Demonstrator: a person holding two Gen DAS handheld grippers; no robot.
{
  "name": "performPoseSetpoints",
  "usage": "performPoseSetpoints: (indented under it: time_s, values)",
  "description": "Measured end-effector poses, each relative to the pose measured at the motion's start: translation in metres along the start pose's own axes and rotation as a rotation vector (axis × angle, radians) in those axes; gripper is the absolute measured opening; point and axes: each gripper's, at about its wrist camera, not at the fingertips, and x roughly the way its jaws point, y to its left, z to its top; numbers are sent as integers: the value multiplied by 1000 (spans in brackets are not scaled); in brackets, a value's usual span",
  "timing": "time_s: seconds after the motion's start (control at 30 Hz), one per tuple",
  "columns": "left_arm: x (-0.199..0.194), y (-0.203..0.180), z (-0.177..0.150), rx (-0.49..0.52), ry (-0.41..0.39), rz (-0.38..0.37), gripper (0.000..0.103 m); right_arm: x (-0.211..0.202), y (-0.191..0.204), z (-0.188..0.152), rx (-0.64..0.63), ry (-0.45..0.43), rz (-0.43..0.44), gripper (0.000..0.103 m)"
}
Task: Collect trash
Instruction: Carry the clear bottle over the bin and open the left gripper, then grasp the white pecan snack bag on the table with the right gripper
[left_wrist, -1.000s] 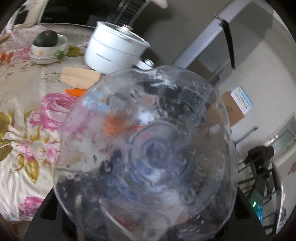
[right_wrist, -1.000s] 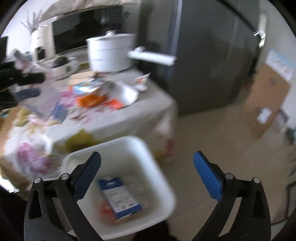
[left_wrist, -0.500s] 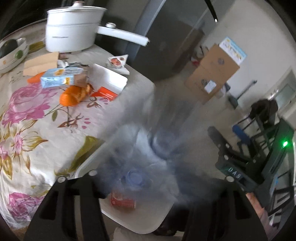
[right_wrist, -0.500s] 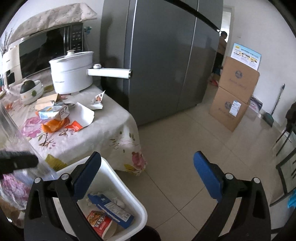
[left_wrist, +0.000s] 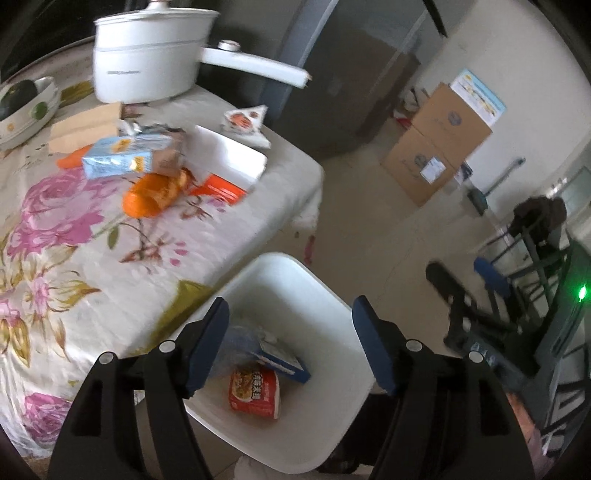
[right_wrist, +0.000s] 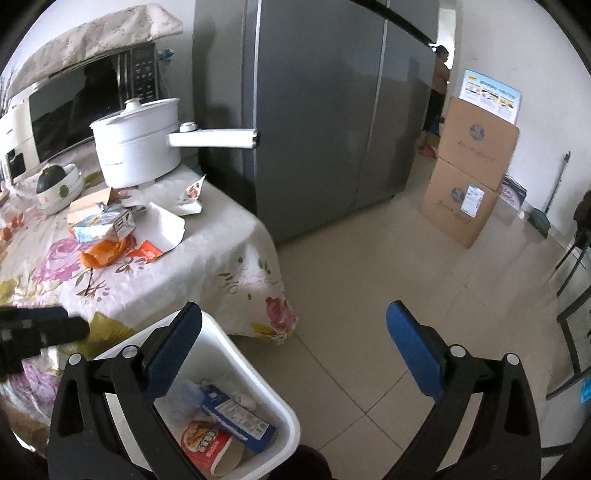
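My left gripper (left_wrist: 290, 345) hangs over the bin (left_wrist: 334, 295), jaws opening, nothing between them. Right gripper (right_wrist: 293, 345) is wide open and empty, over the floor beside the bin. Remaining trash sits upper left of both frames on the table (left_wrist: 92, 266): blue carton (left_wrist: 129, 157), long axis roughly left-right, orange wrapper (left_wrist: 155, 194) touching below it. Left looks nearer, so I'd take it.
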Motion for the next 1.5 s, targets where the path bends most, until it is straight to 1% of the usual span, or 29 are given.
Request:
performPoseSetpoints:
  time_s: [0.13, 0.23, 0.33, 0.43, 0.47, 0.57, 0.67, 0.73, 0.8, 0.93, 1.03, 1.13, 1.27, 1.33, 1.4, 1.43, 1.5]
  values:
    - [-14, 23, 14, -75, -46, 12, 71, 4, 12, 6, -38, 21, 36, 96]
    - [-25, 43, 23, -135, -78, 20, 71, 11, 19, 15, -36, 64, 88, 96]
    - [-39, 65, 31, -200, -111, 33, 71, 24, 33, 33, -33, 115, 156, 96]
    - [-55, 92, 36, -275, -151, 48, 72, 41, 58, 59, -41, 164, 237, 96]
    - [-60, 99, 37, -296, -163, 52, 72, 48, 69, 70, -34, 182, 275, 96]
    - [-84, 133, 41, -391, -219, 61, 72, 71, 100, 98, 24, 231, 395, 96]
    - [-106, 164, 40, -482, -265, 53, 72, 92, 132, 120, 70, 271, 494, 96]
    - [-119, 182, 39, -534, -292, 40, 72, 108, 160, 135, 76, 292, 534, 96]
    - [-128, 194, 38, -565, -307, 33, 72, 122, 186, 146, 63, 316, 552, 96]
    - [-139, 213, 37, -607, -319, 15, 73, 144, 222, 154, 37, 363, 551, 96]
    - [-140, 222, 36, -625, -314, 5, 73, 155, 238, 153, -1, 381, 530, 96]
    - [-140, 229, 35, -637, -306, -1, 73, 162, 251, 149, -84, 408, 503, 96]
    - [-137, 232, 34, -638, -293, -2, 73, 172, 264, 143, -178, 407, 459, 95]
    - [-135, 231, 34, -633, -286, -4, 73, 181, 268, 141, -202, 423, 447, 89]
    - [-134, 230, 36, -628, -284, -4, 73, 192, 271, 138, -212, 452, 439, 67]
    - [-133, 229, 36, -623, -284, -2, 73, 195, 272, 138, -212, 460, 441, 61]
    - [-132, 229, 37, -620, -285, 4, 73, 199, 273, 137, -213, 460, 453, 46]
